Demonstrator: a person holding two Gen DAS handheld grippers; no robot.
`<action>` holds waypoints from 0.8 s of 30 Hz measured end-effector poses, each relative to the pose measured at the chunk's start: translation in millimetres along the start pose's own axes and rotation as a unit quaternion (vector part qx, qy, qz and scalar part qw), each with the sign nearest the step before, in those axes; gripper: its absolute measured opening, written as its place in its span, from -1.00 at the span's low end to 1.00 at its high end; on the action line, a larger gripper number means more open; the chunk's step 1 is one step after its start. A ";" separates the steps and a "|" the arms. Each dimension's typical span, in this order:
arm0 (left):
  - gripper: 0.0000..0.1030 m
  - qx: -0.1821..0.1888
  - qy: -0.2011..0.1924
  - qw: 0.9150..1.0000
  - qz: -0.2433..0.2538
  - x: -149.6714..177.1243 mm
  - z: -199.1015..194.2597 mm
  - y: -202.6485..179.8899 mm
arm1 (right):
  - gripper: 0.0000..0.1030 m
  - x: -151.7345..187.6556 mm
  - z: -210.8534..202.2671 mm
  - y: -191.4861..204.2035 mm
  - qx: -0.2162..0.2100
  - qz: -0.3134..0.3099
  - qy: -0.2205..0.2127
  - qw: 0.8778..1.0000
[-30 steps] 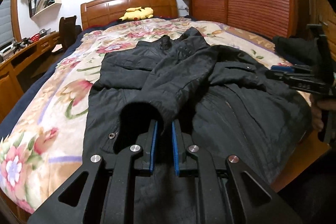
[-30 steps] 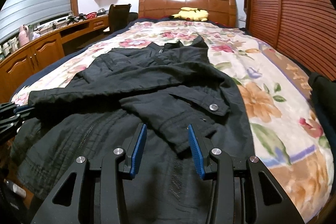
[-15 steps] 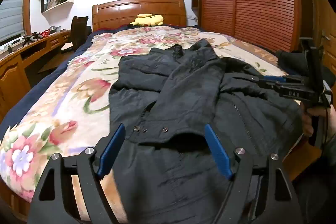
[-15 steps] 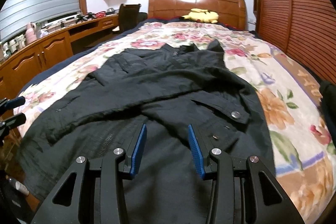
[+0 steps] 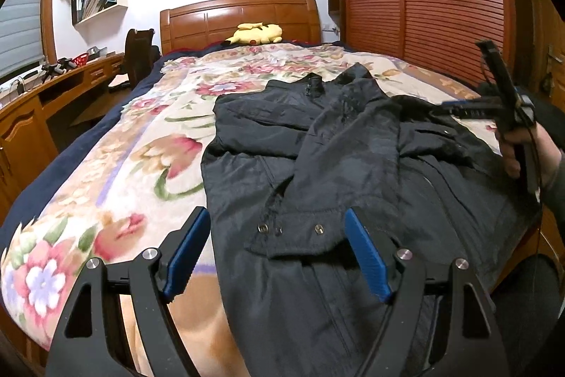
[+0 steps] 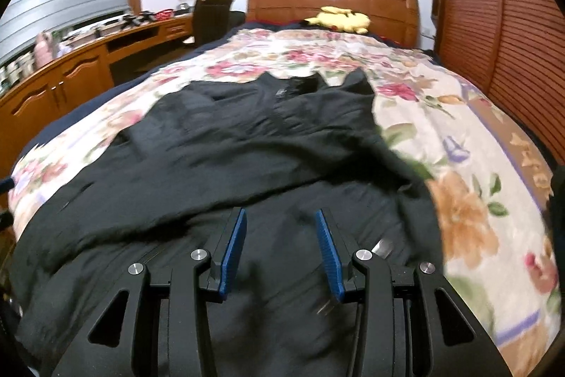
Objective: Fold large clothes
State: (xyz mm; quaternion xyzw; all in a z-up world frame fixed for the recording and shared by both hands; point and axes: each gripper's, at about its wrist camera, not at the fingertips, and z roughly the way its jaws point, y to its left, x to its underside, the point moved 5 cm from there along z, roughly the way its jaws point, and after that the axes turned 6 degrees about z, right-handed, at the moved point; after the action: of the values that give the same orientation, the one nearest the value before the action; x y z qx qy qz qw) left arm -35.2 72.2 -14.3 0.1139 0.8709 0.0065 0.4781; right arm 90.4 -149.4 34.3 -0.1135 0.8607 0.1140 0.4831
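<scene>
A large black jacket (image 5: 353,147) lies face up on the floral bedspread (image 5: 141,165), collar toward the headboard. One sleeve is folded across its front, and that sleeve's cuff (image 5: 300,232) rests flat between the blue pads of my left gripper (image 5: 279,232). The jaws stand wide open and do not touch the cuff. At the right of the left wrist view, a hand (image 5: 519,147) holds my right gripper (image 5: 448,108) over the jacket's far side. In the blurred right wrist view, the right gripper (image 6: 280,228) hovers open over the jacket (image 6: 247,158) with nothing between its pads.
A yellow plush toy (image 5: 257,32) lies by the wooden headboard (image 5: 240,20). Slatted wooden wardrobe doors (image 5: 423,6) run along the right of the bed. A desk (image 5: 53,87) and a chair (image 5: 139,55) stand on the left. A dark garment (image 6: 558,186) lies at the bed's right edge.
My left gripper let go of the sleeve cuff, opened wide and drew back; the cuff now lies flat. My right gripper left the other cuff and moved along over the jacket.
</scene>
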 end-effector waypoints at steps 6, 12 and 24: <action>0.54 -0.007 0.021 1.000 -0.010 -7.5 33.2 14.0 | -0.06 -65.8 64.8 -42.1 0.025 0.018 0.020 0.999; 0.54 -0.012 0.043 0.999 -0.012 -3.8 58.3 18.4 | 0.17 -106.2 145.3 -60.8 0.036 0.023 0.056 0.998; 0.54 -0.011 0.074 0.997 -0.002 14.3 80.9 13.7 | 0.17 -134.7 236.9 -77.1 0.022 0.031 0.107 0.993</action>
State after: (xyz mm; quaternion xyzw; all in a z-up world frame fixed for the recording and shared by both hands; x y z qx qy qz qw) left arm 27.5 80.6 -68.5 0.1058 0.9041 0.0236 0.4134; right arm 373.1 -138.5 22.9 -0.0873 0.9130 0.0969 0.3865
